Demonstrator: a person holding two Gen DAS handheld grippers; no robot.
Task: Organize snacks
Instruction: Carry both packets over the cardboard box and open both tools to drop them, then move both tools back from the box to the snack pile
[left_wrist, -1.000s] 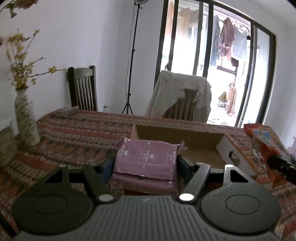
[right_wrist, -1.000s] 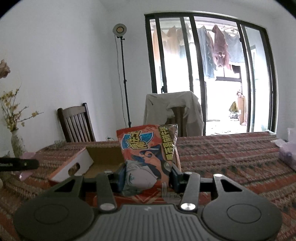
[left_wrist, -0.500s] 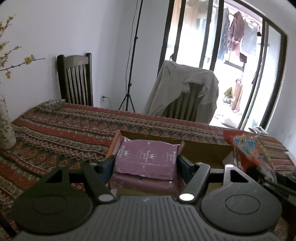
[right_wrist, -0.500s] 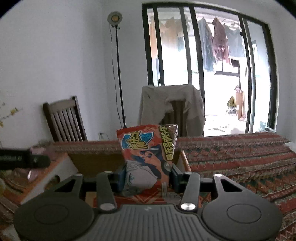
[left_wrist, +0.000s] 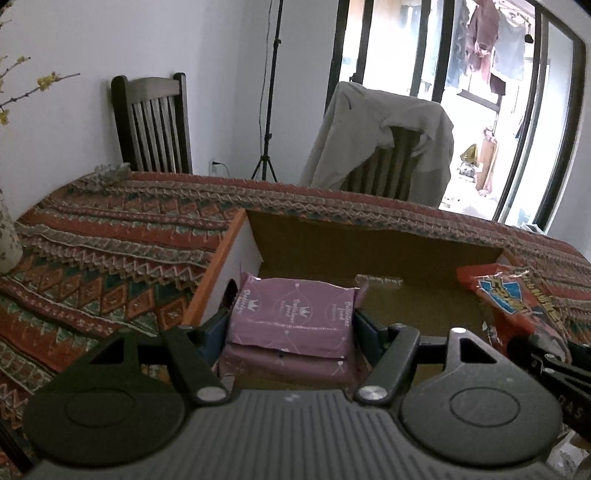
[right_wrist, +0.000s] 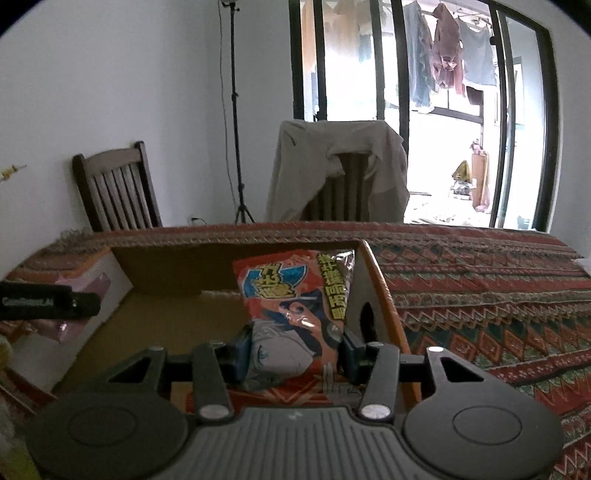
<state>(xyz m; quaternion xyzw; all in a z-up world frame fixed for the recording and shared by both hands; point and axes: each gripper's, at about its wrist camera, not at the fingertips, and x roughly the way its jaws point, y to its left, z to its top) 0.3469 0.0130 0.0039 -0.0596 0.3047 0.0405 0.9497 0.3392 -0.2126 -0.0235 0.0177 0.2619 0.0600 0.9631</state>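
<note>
Snacks: purple pack (left_wrist: 291, 325), soft, clamped sidewise in left gripper (left_wrist: 291, 332) over cardboard box (left_wrist: 369, 251) left end; red bag (right_wrist: 295, 317), light, crinkly, pinched low by right gripper (right_wrist: 293, 354) near right wall.

A mauve snack packet (left_wrist: 291, 317) printed with small white crowns, a red-orange bag (right_wrist: 295, 314) bearing blue and yellow lettering, a brown cardboard box (left_wrist: 369, 240) with white, orange-edged sides, and a desk (left_wrist: 110, 236) cloth of red, teal and cream zigzag bands.
</note>
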